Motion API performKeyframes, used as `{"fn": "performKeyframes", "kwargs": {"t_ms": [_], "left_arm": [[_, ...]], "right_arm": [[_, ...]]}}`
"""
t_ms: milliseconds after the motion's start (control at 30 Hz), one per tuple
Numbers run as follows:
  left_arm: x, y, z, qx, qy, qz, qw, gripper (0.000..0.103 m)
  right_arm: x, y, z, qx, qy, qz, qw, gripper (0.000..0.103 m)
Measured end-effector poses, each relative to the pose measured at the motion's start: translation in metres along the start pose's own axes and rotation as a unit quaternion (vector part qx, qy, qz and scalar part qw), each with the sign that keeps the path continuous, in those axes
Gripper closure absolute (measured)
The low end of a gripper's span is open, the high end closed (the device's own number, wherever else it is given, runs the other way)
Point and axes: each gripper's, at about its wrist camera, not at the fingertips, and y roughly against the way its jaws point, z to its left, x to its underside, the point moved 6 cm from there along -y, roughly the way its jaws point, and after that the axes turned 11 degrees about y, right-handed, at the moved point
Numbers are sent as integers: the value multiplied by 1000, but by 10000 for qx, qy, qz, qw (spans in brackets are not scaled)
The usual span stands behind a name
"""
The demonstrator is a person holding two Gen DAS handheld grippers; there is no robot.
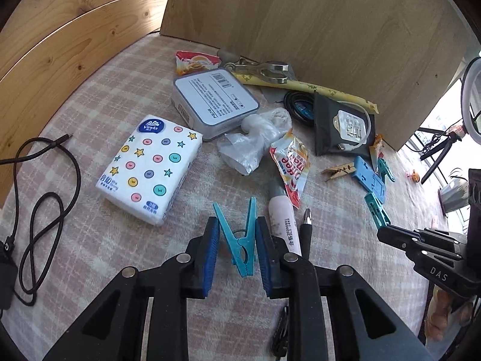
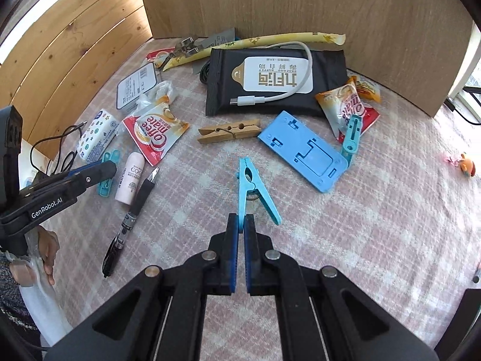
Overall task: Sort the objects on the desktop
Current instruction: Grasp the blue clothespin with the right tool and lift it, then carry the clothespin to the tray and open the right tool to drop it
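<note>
My left gripper [image 1: 237, 225] has its blue pads on either side of a teal clothespin [image 1: 240, 240], touching its two handles. My right gripper [image 2: 241, 221] is shut on one handle of a second teal clothespin [image 2: 251, 185], whose jaws point away. A third teal clothespin [image 2: 351, 135] lies by the blue phone stand [image 2: 303, 150]. A wooden clothespin [image 2: 230, 132] lies in the middle. A pink tube [image 2: 130, 177] and a black pen [image 2: 132, 210] lie between the grippers.
On the checked cloth [image 2: 375, 225]: a black wet-wipes pack [image 2: 273, 81] with a white cable, Coffee-mate sachets [image 2: 156, 135], a tissue pack [image 1: 150, 165], a grey tin [image 1: 215, 102], crumpled plastic [image 1: 255, 138], a black cable [image 1: 39, 210]. Wooden boards [image 2: 300, 6] stand behind.
</note>
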Motion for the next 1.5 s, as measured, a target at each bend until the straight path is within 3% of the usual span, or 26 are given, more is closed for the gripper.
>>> {"fn": "performKeyframes", "kwargs": {"t_ms": [167,267,433,600,767,900,1133,1400,1467,1500], "left_arm": [[9,22,-17,105,-171,-42,9998,80],[12,29,-41,231,-373,-40,9990,80],[24,37,-100,621,-773,65,9951,80],[53,40,-177,1036,-1389,273,9845,80],[106,38,-265,1472,-2139,623,9637,80],[154,41,-333,1871,-2660,936,9410,80],[230,55,-427,2198,-3557,1053,9023,80],[289,64,-488,2191,-4178,1098,8749,80],[299,67,-497,2192,-4261,1151,8701,71],[302,66,-498,2079,-4259,1124,8734,67]], "right_arm": [[15,26,-10,97,-141,-149,9997,99],[45,60,-21,180,-331,-260,9990,99],[73,97,-55,452,-738,-429,9953,99],[119,146,-103,783,-1282,-622,9867,99],[177,184,-152,1171,-1957,-704,9711,99],[223,210,-190,1490,-2471,-687,9550,99],[288,257,-238,1998,-3110,-722,9264,99],[329,289,-266,2287,-3517,-809,9041,99],[333,294,-269,2298,-3536,-873,9025,94],[336,297,-272,2365,-3611,-838,8981,91]]}}
